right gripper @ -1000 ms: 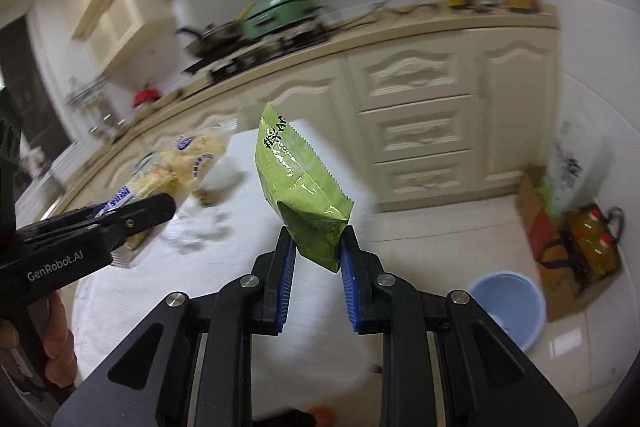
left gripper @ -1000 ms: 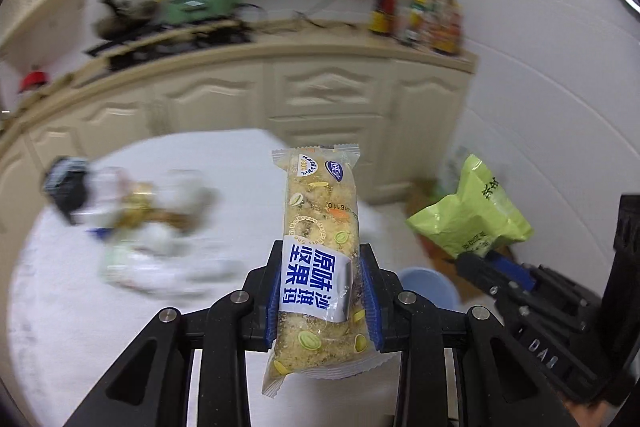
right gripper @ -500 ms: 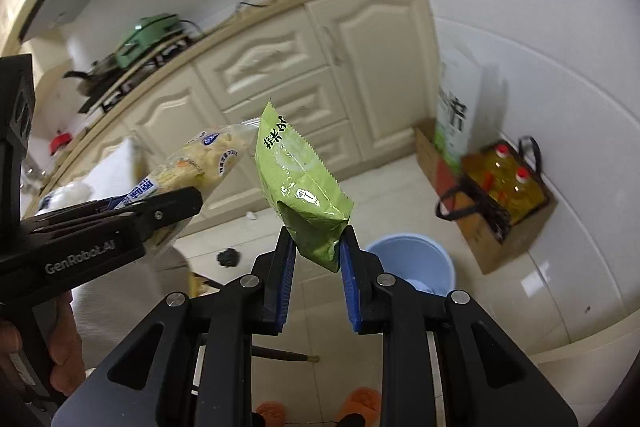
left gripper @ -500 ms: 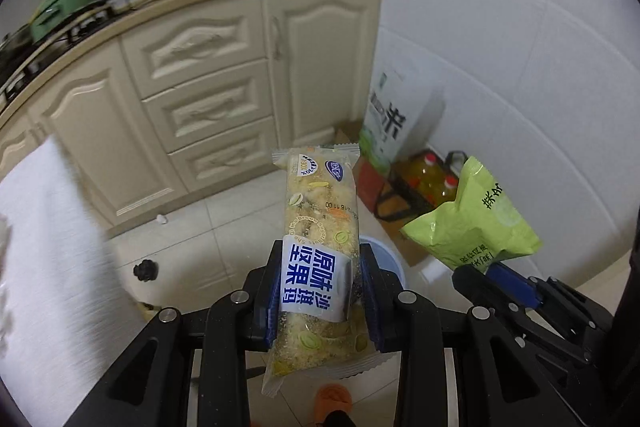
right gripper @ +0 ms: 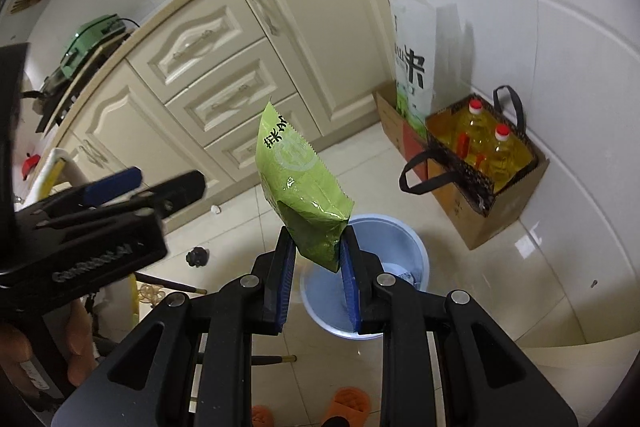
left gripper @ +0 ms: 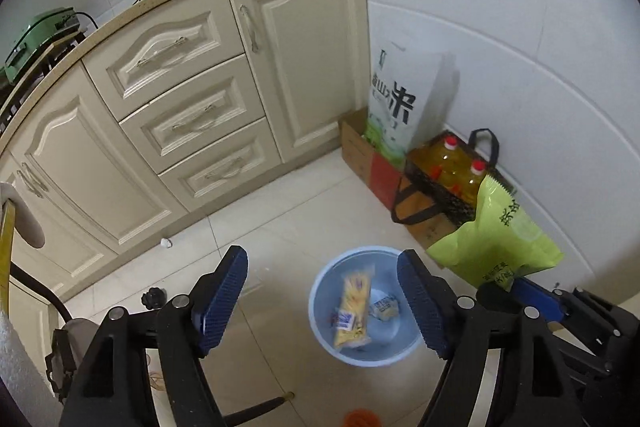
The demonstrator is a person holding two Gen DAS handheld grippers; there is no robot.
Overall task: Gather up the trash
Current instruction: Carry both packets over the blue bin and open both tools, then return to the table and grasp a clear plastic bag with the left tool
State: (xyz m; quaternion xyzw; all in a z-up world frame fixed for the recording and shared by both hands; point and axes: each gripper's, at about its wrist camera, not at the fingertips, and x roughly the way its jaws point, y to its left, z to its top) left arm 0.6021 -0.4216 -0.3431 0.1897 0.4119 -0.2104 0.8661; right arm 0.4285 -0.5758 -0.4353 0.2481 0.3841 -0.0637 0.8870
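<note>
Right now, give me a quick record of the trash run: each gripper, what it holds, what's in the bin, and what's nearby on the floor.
left gripper: open, holding nothing, above the bin
right gripper: shut on green snack bag, over the bin's near side
blue bin: on the tiled floor, upright
bin contents: yellow snack wrapper, plus a smaller wrapper
nearby floor: cardboard box with rice sack; bag with oil bottles, against the wall
remaining step: drop the green bag, not yet released

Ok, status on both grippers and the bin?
Left gripper open, empty, above blue bin. Yellow snack wrapper inside bin. Right gripper shut on green snack bag, over bin. Nothing blocking the drop.
</note>
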